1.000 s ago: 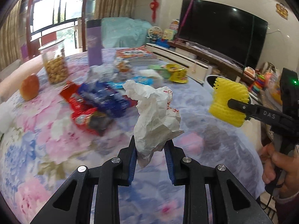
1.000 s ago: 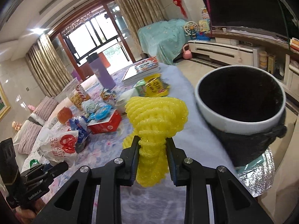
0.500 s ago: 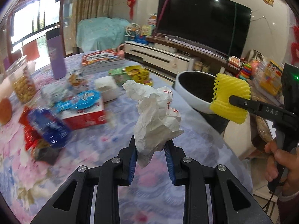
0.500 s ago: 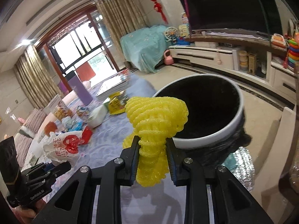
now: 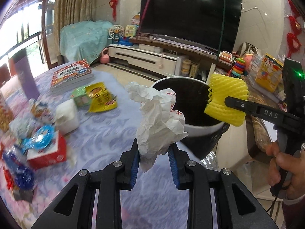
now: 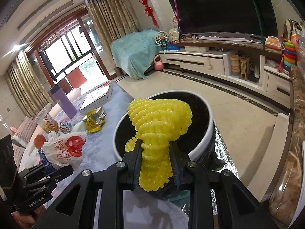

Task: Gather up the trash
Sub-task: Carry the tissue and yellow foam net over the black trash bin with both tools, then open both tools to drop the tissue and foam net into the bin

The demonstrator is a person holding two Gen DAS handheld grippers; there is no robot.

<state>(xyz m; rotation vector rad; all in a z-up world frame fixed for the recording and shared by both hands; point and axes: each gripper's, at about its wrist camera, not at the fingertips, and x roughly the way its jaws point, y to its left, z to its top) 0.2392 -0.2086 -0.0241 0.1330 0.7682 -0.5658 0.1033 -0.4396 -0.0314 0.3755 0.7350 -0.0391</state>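
Both grippers loaded at the table (image 5: 106, 126) edge, beside the trash bin (image 6: 202, 139).
The bin stands against the table's edge, mouth unobstructed. The right gripper (image 6: 155, 164), clamped on yellow foam netting (image 6: 162, 118), hangs over the bin's rim; the left gripper (image 5: 153, 157), clamped on crumpled white paper (image 5: 160, 122), hangs over bare tablecloth short of the rim.

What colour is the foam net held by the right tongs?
Bright yellow foam mesh fruit net, clearest in the right wrist view.
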